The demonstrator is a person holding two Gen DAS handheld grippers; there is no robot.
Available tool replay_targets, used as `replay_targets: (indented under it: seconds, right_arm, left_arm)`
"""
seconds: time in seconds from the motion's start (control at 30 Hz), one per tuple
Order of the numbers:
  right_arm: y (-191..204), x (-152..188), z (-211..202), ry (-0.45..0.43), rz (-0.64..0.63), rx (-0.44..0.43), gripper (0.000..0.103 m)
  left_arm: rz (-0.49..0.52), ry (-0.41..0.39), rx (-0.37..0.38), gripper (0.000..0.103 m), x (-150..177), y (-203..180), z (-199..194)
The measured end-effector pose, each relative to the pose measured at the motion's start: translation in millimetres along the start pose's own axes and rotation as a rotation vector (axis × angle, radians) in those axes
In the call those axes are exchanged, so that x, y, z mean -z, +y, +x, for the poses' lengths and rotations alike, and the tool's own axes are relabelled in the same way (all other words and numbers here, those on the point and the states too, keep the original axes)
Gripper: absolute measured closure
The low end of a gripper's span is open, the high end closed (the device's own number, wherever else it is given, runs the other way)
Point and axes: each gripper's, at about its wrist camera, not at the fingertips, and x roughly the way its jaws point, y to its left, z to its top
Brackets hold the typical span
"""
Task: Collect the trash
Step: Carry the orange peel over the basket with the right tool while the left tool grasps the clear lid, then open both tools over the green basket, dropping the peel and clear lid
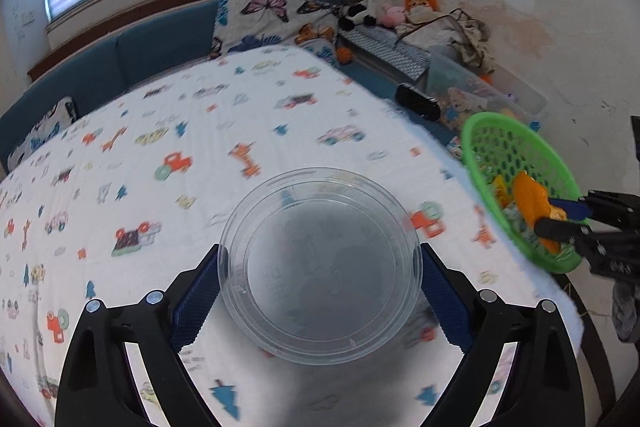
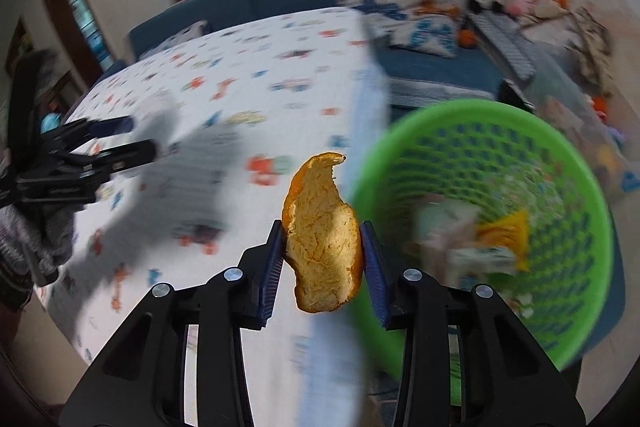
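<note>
Over bedsheet (image 1: 200, 115): 1 clear tub (image 1: 320, 263), 1 peel (image 2: 322, 235), 1 green basket (image 2: 480, 131)

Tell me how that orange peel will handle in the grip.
The orange peel looks thin and curled, so probably light and slightly bendy. Its pithy inside faces us; the right gripper's ridged pads should hold it. Its unsupported tip may flop.

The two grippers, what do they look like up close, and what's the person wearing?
Both the left gripper and right gripper have black, cut-out fingers with silver round bolt heads and ribbed blue pads. No cables show. A grey knitted sleeve covers the arm behind the left one.
</note>
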Motion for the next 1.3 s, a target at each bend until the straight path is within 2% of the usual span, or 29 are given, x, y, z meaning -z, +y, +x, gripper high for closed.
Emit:
replay_targets:
  seconds: [0.27, 0.47, 0.67, 1.0, 1.3]
  right_arm:
    - [-89, 3, -19, -0.014, 0.152, 0.161, 0.061]
    - [-127, 9, -29, -0.036, 0.238, 0.182, 0.052]
    - [-138, 18, -42, -0.059, 0.268, 0.180, 0.049]
    - [-128, 32, -63, -0.078, 0.258, 0.166, 0.032]
    - [-117, 40, -64, -0.079, 0.239, 0.162, 0.022]
  left_arm:
    - [0.058, -0.016, 0.056, 0.013, -23, -53, -1]
    - [0.100, -0.008, 0.102, 0.013, -39, -93, 9]
    - [0.146, 0.006, 0.131, 0.013, -53, -129, 23]
    - [0.203, 0.043, 0.150, 0.013, -68, -178, 51]
    - [0.207, 0.065, 0.156, 0.012, -69, -189, 61]
